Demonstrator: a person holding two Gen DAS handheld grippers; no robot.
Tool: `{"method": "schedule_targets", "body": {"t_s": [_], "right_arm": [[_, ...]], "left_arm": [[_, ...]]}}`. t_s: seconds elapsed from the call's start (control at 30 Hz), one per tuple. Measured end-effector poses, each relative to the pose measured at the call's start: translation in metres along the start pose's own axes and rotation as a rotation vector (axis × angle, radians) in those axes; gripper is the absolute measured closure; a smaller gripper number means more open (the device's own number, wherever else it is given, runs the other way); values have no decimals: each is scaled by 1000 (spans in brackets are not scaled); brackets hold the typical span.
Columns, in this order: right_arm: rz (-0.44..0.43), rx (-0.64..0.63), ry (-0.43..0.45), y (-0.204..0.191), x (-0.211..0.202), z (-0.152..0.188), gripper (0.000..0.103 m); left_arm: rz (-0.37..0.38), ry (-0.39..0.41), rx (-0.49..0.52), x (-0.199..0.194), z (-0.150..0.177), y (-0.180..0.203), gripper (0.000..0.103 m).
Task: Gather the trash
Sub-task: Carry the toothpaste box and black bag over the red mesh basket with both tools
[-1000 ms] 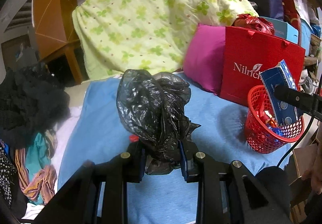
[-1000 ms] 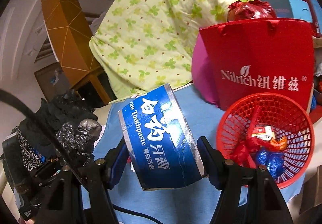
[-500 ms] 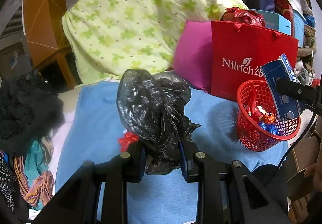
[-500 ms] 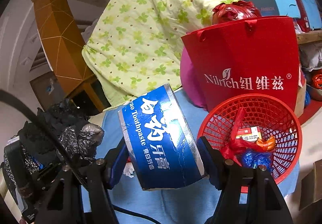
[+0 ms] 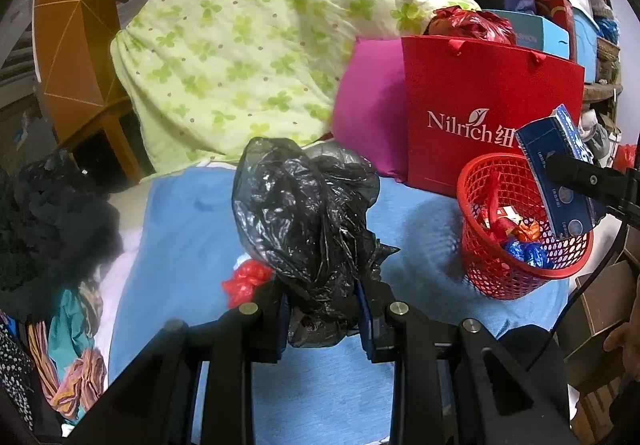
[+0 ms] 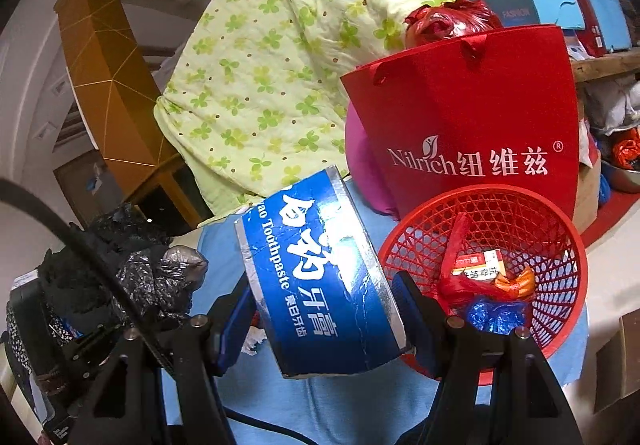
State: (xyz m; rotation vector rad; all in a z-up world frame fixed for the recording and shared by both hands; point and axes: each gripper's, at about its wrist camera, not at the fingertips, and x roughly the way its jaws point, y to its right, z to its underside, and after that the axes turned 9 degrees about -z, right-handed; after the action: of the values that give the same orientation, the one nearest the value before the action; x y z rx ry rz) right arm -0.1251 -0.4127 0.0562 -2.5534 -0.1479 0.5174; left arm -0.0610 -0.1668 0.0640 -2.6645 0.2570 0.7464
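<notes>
Black film bag (image 5: 308,221), crumpled and pinched at its gathered neck by our left gripper (image 5: 322,315): light, soft, slippery. Our right gripper (image 6: 324,309) clamps the toothpaste box (image 6: 320,277) across its sides beside the red basket (image 6: 560,229); we judge it stiff but crushable.

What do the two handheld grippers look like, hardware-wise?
Both match: the left gripper and the right gripper have matte black angular linkage arms with round silver pivot screws, and fingers faced with blue pads. A black cable crosses the right wrist view, and another trails below the right gripper in the left wrist view. No sleeves show.
</notes>
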Motion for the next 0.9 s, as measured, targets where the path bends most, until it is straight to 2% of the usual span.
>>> {"method": "schedule_targets", "body": {"t_s": [0.7, 0.9], "right_arm": [[40, 66, 30, 34, -18, -4, 33], [59, 97, 47, 50, -24, -4, 32]], "left_arm": [[37, 6, 72, 3, -13, 38, 73], [69, 14, 89, 3, -18, 52, 73]]}}
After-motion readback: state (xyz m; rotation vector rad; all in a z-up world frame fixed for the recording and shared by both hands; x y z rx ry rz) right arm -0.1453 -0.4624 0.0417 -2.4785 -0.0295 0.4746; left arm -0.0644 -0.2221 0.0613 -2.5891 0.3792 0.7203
